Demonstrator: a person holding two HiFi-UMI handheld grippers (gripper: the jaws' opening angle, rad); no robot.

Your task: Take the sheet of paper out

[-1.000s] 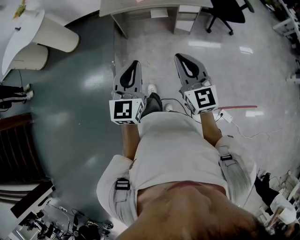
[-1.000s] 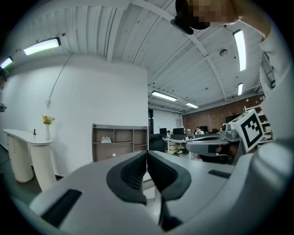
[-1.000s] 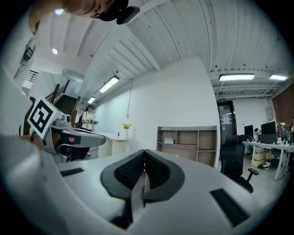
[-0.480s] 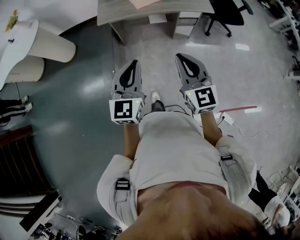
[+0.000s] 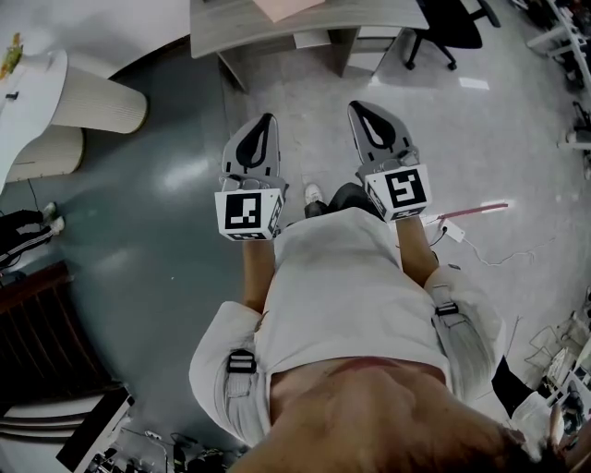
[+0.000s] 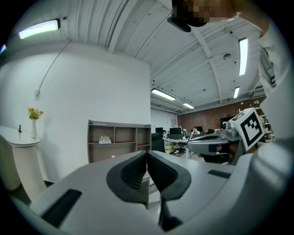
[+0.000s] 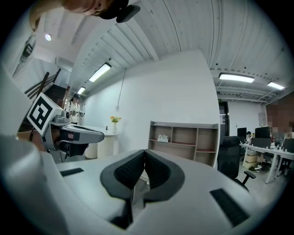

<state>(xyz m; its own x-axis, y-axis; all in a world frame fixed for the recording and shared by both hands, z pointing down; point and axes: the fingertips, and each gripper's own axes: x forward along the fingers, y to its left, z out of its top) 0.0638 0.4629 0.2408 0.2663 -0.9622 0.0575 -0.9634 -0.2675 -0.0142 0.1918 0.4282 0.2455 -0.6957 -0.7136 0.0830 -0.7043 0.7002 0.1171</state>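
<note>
Grey office floor (image 5: pixel 175 185) w/ a wooden desk (image 5: pixel 222 28) at its far edge. L gripper (image 6: pixel 147 158): jaws pressed together, pad on pad. R gripper (image 7: pixel 144 158): same, jaws pressed together. Both are held level, side by side but apart, in front of the person's white shirt (image 5: pixel 342 296). Pale pink sheet of paper (image 5: pixel 288 7) lies on the desk, well apart from both grippers. Black chair (image 5: pixel 448 23) stands near the desk's right end.

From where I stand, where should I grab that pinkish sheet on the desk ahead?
Probably its near corner. The pinkish sheet seems to lie flat on the desk with that corner pointing toward you, so come in low from the desk's front edge and pinch the corner.
</note>
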